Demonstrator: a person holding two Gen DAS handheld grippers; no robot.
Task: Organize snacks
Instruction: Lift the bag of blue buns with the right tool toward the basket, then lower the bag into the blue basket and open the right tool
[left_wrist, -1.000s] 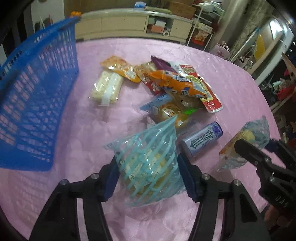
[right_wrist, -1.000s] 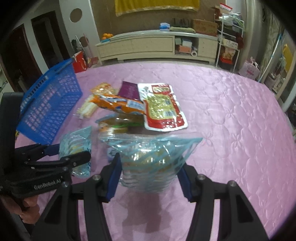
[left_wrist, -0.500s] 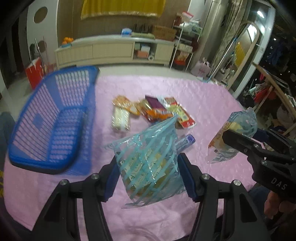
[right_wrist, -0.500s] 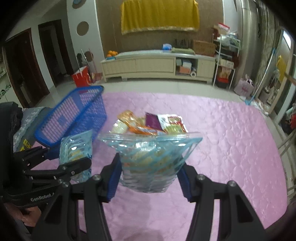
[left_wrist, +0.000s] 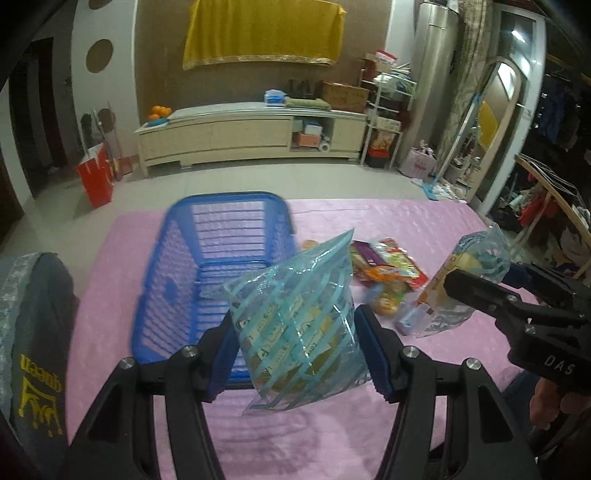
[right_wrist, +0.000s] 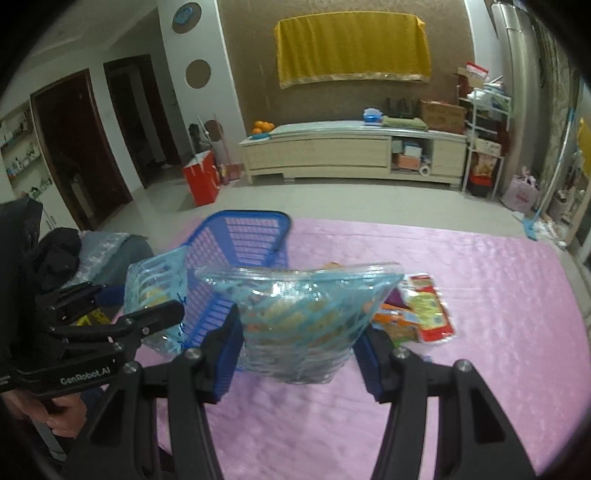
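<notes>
Table: a wide table under a quilted pink cloth (right_wrist: 461, 295), filling the lower half of both wrist views.
Basket: a blue slatted plastic basket (left_wrist: 207, 280) stands on the left part of the cloth; nothing can be seen inside it.
Left bag: a clear plastic bag with light blue stripes (left_wrist: 299, 325), packed with wrapped snacks, sits tilted between the blue pads, up off the cloth and in front of the basket's near right corner.
Right bag: a second clear blue-striped bag of snacks (right_wrist: 306, 321) is raised above the cloth, its sealed top edge spread wide.
Left gripper: the black left gripper (left_wrist: 301, 354) is clamped on the left bag, jaws about half apart with both pads pressing the bag's sides.
Right gripper: the black right gripper (right_wrist: 299, 350) pinches the right bag the same way, pads against both sides.
Snack pile: loose packets (left_wrist: 388, 273) in red, orange and purple lie on the cloth to the right of the basket, well apart from both bags.
Small tube: a pale blue packet (left_wrist: 408, 321) lies at the pile's near edge; its label is too blurred to read.
Hand: the person's fingers (right_wrist: 62, 417) wrap the left gripper's handle.
</notes>
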